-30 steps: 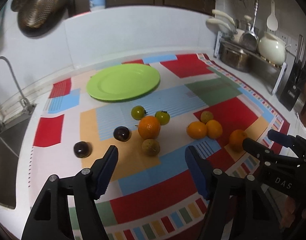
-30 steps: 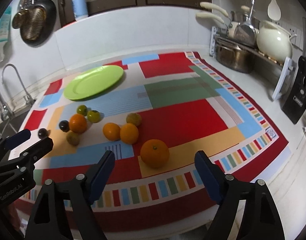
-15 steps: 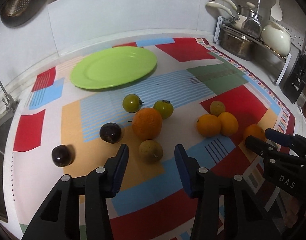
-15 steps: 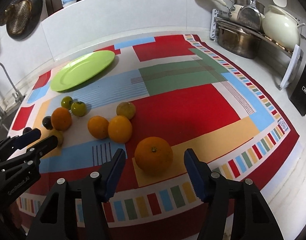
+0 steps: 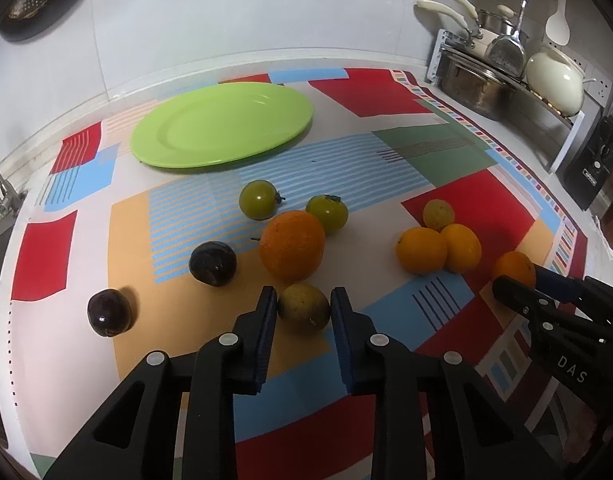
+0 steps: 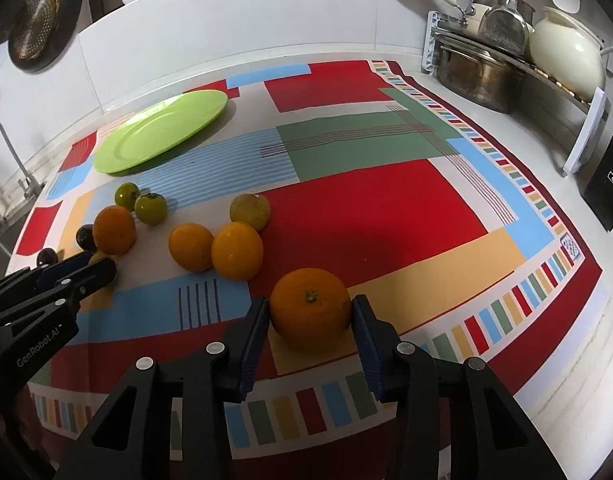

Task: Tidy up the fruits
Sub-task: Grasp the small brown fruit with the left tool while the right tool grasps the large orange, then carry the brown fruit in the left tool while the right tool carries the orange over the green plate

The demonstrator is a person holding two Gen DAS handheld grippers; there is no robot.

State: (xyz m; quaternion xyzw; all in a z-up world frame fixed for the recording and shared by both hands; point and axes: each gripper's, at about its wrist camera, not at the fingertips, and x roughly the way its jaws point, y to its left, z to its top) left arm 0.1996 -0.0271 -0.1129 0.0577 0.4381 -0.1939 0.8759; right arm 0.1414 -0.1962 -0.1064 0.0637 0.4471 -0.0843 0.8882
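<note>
Fruits (image 5: pixel 303 307) lie beside grippers lettered "DAS" (image 5: pixel 571 368) and "GenRobot.AI" (image 6: pixel 40 347).

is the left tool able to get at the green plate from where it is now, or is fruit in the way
Probably yes, but not empty: the left tool is shut on a small yellow-green fruit. The green plate lies beyond a large orange and two green fruits; lifting over them looks feasible.

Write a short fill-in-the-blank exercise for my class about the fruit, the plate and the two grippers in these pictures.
1. The green plate holds ____ fruit.
2. The left gripper has its fingers around a small ____-green fruit.
3. The right gripper has closed on a large ____.
4. Two dark ____ lie left of the left gripper.

Missing words: no; yellow; orange; plums
</note>
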